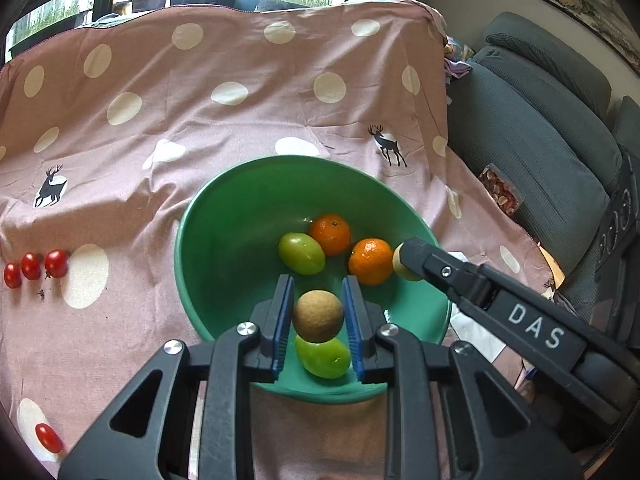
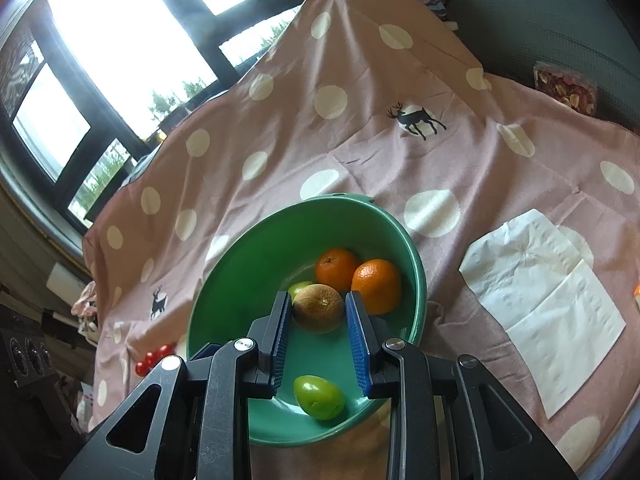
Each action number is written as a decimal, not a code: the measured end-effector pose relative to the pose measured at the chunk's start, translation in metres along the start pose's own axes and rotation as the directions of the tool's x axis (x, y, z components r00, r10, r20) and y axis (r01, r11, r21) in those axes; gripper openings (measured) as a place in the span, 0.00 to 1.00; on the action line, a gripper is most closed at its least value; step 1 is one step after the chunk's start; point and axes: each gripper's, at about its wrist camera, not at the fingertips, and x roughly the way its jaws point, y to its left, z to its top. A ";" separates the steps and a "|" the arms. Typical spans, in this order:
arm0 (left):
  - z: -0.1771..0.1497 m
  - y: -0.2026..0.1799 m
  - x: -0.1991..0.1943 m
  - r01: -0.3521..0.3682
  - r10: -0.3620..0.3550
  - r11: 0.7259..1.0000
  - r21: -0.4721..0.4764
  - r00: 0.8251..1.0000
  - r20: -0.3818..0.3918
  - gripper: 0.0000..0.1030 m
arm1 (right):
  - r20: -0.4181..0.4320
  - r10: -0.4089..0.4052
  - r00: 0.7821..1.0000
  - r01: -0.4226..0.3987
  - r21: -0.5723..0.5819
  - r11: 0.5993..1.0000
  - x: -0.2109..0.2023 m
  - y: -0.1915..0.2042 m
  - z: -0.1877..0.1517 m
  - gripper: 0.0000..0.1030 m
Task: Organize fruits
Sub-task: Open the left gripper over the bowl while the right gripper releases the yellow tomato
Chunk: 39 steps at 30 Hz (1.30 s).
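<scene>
A green bowl [image 1: 224, 248] sits on the pink dotted cloth and holds two oranges [image 1: 331, 234], [image 1: 371, 261] and two green fruits [image 1: 301, 253], [image 1: 323, 357]. My left gripper [image 1: 318, 312] is shut on a brown round fruit [image 1: 318, 316] above the bowl. My right gripper [image 2: 319, 312] is shut on another brown round fruit [image 2: 319, 308] over the bowl [image 2: 240, 264]; in the left wrist view it comes in from the right, its tip [image 1: 412, 260] by the near orange. Oranges [image 2: 337, 269], [image 2: 377, 285] and a green fruit [image 2: 319, 397] show below it.
Three cherry tomatoes [image 1: 32, 268] lie in a row on the cloth at left, one more [image 1: 49, 438] near the front. A white napkin [image 2: 540, 300] lies right of the bowl. A grey sofa [image 1: 540, 128] with a snack packet [image 1: 502, 194] stands at right.
</scene>
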 end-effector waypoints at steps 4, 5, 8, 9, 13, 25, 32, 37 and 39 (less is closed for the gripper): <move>-0.001 0.000 0.006 0.002 -0.002 1.000 0.000 1.000 -0.014 0.24 | 0.000 -0.012 1.000 0.012 0.008 1.000 0.001 -0.003 0.001 0.29; -0.001 0.001 0.008 0.004 -0.004 1.000 -0.003 1.000 -0.018 0.24 | -0.004 -0.011 1.000 0.011 0.010 1.000 0.001 -0.004 0.001 0.29; -0.001 0.001 0.011 0.007 -0.007 1.000 -0.003 1.000 -0.027 0.24 | -0.012 -0.014 1.000 0.014 0.011 1.000 0.003 -0.004 0.000 0.29; -0.001 0.001 0.012 0.008 -0.008 1.000 -0.002 1.000 -0.029 0.24 | -0.013 -0.016 1.000 0.016 0.010 1.000 0.004 -0.004 0.000 0.29; -0.001 0.001 0.015 0.010 -0.010 1.000 0.003 0.999 -0.039 0.24 | -0.016 -0.019 1.000 0.019 0.009 1.000 0.004 -0.004 0.000 0.29; -0.004 0.002 0.025 0.025 -0.026 1.000 -0.013 0.998 -0.062 0.24 | -0.035 -0.039 0.999 0.040 0.014 0.999 0.010 -0.006 -0.002 0.29; -0.005 0.001 0.025 0.014 -0.014 1.000 -0.004 0.998 -0.060 0.21 | -0.044 -0.048 0.998 0.049 0.011 0.999 0.011 -0.006 -0.002 0.29; -0.005 0.002 0.025 0.015 -0.015 1.000 -0.011 0.998 -0.062 0.21 | -0.051 -0.056 0.997 0.057 0.015 0.998 0.012 -0.008 -0.002 0.29; -0.006 0.003 0.025 0.013 -0.014 1.000 -0.012 0.998 -0.062 0.21 | -0.053 -0.058 0.997 0.059 0.012 0.998 0.013 -0.007 -0.002 0.29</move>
